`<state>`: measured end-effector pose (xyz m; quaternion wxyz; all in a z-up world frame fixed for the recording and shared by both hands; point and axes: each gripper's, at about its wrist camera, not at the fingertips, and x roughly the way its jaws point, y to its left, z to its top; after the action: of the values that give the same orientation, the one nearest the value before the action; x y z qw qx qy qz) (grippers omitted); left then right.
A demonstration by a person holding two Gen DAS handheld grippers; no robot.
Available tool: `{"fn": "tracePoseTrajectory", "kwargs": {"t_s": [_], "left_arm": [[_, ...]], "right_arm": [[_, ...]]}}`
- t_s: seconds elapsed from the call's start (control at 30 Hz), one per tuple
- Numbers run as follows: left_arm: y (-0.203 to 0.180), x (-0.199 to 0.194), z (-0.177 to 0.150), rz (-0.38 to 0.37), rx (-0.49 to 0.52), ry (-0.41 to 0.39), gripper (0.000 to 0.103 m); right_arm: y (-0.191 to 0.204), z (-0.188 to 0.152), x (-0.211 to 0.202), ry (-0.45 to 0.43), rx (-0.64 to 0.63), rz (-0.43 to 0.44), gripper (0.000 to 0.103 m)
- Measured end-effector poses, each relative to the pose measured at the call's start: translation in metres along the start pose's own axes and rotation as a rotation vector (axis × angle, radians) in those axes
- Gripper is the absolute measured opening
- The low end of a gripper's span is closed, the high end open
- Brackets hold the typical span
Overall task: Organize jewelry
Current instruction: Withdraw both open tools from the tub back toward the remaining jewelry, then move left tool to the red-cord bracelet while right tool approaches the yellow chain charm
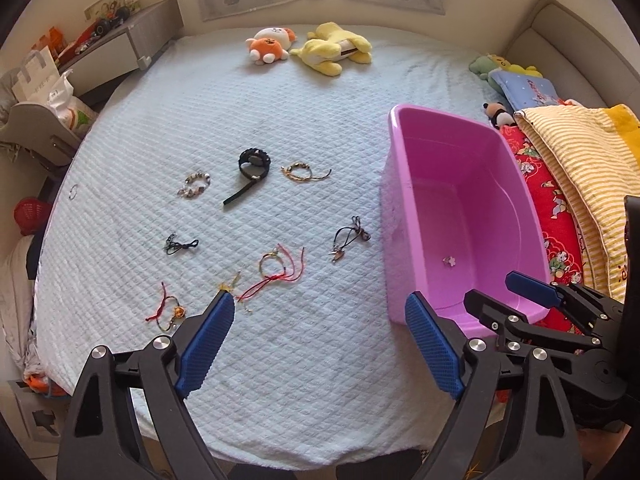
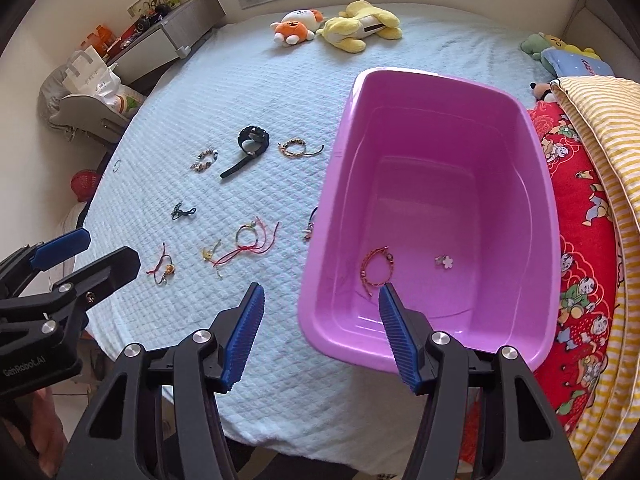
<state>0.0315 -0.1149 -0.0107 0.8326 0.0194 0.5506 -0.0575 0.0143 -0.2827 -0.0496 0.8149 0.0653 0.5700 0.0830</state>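
Note:
A pink plastic tub [image 2: 440,77] stands on the pale quilted bed and holds a red bracelet [image 2: 378,270] and a small flower charm [image 2: 445,261]. Left of the tub [image 1: 394,184] several pieces lie spread out: a black watch [image 1: 253,166], a beaded bracelet [image 1: 195,185], a braided bracelet [image 1: 302,172], a black cord with charms [image 1: 352,238] and a red-string bracelet [image 1: 276,268]. My left gripper [image 1: 319,298] hangs open over bare quilt, with nothing between its pads. My right gripper [image 2: 322,289] is open and empty above the tub's near left corner.
Plush toys [image 1: 312,46] lie at the far side of the bed. Folded red and yellow-striped blankets [image 1: 568,184] press against the tub's right side. A bedside shelf [image 1: 120,44] and bags stand past the bed's left edge. A small ring [image 1: 73,191] lies near that edge.

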Motion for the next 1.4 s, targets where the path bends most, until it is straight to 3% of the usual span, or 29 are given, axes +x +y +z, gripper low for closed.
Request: {"fn": "tracePoseTrajectory", "kwargs": {"t_s": [0.47, 0.7, 0.9, 1.0, 1.27, 1.4], "left_arm": [[0.137, 0.000, -0.065, 0.022, 0.071, 0.004, 0.090], [0.206, 0.018, -0.098, 0.055, -0.037, 0.039, 0.090], [0.230, 0.043, -0.116, 0.091, -0.129, 0.048, 0.090], [0.236, 0.058, -0.123, 0.101, -0.156, 0.037, 0.090], [0.261, 0.097, -0.120, 0.126, -0.124, 0.004, 0.090], [0.276, 0.127, -0.114, 0.092, -0.100, -0.009, 0.090]], "right_arm": [[0.101, -0.065, 0.007, -0.066, 0.186, -0.087, 0.062], [0.136, -0.087, 0.031, -0.046, 0.188, -0.097, 0.063], [0.154, -0.093, 0.063, -0.020, 0.101, -0.057, 0.063], [0.160, -0.089, 0.078, -0.051, 0.078, -0.015, 0.063], [0.192, -0.068, 0.128, -0.104, -0.005, -0.010, 0.062], [0.208, -0.059, 0.156, -0.137, -0.017, -0.051, 0.062]]}}
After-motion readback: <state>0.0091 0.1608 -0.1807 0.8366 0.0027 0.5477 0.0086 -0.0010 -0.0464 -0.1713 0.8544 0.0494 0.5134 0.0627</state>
